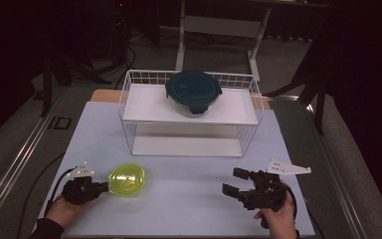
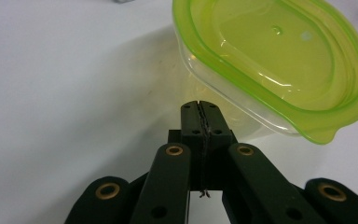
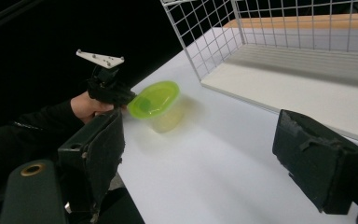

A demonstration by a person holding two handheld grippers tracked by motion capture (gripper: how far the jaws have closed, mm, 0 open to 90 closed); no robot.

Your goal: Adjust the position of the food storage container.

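Note:
A clear tub with a lime-green lid (image 1: pixel 127 179) (image 2: pixel 275 60) (image 3: pixel 154 100) stands on the white table at the near left. My left gripper (image 1: pixel 104 187) (image 2: pixel 199 109) is shut with nothing between its jaws. Its tips are right at the tub's left side, just under the lid's rim. From the right gripper view, the left gripper (image 3: pixel 131 99) and the hand holding it show at the tub's edge. My right gripper (image 1: pixel 233 181) (image 3: pixel 200 140) hovers at the near right, open and empty, pointing left toward the tub.
A white wire rack (image 1: pixel 129 99) (image 3: pixel 200 51) with two shelves stands at the back of the table (image 1: pixel 189 199). A round glass container with a dark teal lid (image 1: pixel 194 92) sits on its top shelf. The lower shelf (image 1: pixel 186 146) is bare.

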